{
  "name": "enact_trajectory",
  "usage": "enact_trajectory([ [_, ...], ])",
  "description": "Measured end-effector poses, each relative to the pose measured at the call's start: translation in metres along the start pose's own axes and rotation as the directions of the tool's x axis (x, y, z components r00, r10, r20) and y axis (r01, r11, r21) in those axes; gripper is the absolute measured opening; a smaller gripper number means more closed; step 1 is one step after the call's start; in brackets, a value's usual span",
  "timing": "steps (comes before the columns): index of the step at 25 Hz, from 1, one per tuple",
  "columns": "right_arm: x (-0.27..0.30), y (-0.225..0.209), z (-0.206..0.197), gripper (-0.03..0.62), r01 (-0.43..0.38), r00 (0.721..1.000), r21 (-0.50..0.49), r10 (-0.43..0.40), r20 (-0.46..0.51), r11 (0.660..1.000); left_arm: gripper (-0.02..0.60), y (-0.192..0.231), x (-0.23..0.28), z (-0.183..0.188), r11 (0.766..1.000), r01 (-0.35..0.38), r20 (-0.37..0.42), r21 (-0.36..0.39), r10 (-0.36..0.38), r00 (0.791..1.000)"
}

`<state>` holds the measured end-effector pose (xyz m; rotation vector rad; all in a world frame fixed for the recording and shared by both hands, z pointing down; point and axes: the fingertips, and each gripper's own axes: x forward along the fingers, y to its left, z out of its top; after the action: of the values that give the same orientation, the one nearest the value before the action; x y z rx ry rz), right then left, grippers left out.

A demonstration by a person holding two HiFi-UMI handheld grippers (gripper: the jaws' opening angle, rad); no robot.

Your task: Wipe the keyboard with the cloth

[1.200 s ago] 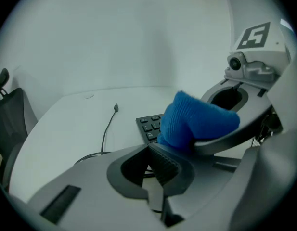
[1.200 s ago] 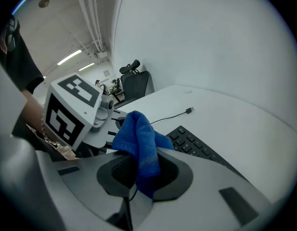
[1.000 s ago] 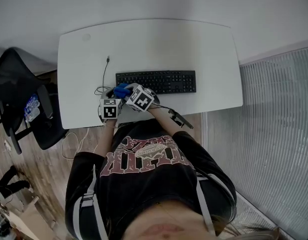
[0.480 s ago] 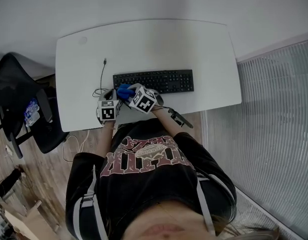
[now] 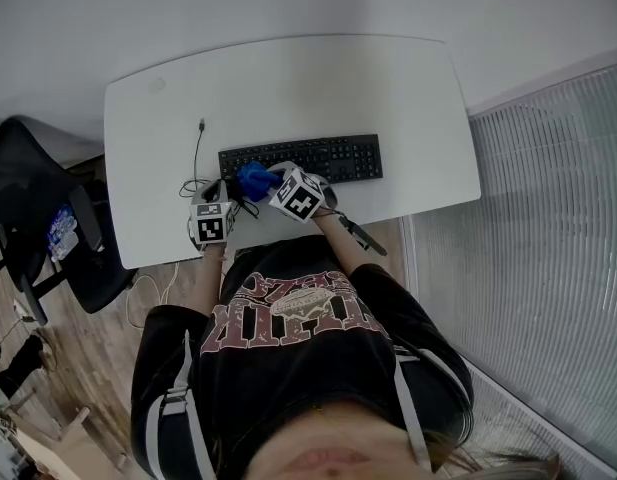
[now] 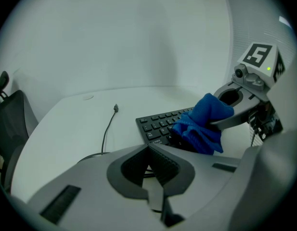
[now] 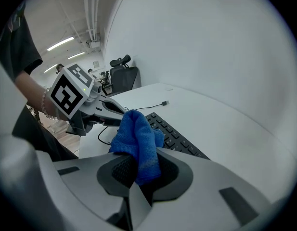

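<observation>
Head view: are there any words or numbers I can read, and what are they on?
Nothing reads clearly.
Shirt: large print, too blurred to read.
Keyboard: key labels too small to read.
Marker cubes: black-and-white squares, no words.

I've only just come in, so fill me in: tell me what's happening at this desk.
A person is at a white desk with a claw in each hand. The right claw is shut on a blue cloth and holds it at the left end of the black keyboard, apparently on the keys. The left claw is shut with nothing in it, just off that end of the keyboard, near a loose cable.
</observation>
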<state>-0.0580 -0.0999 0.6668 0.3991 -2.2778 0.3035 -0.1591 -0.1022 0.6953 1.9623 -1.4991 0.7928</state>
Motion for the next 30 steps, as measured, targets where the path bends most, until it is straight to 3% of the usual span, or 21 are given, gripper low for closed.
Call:
enact_trajectory([
  [25, -0.025, -0.025, -0.041, 0.064, 0.018, 1.000, 0.059, -0.017, -0.021, 0.998, 0.033, 0.000, 0.003, -0.002, 1.000, -0.021, -0.011, 0.007, 0.021, 1.000],
  [30, -0.033, -0.033, -0.049, 0.064, -0.007, 1.000, 0.095, 0.010, -0.027, 0.995, 0.032, -0.001, 0.002, 0.000, 1.000, -0.024, -0.013, 0.007, 0.024, 1.000],
])
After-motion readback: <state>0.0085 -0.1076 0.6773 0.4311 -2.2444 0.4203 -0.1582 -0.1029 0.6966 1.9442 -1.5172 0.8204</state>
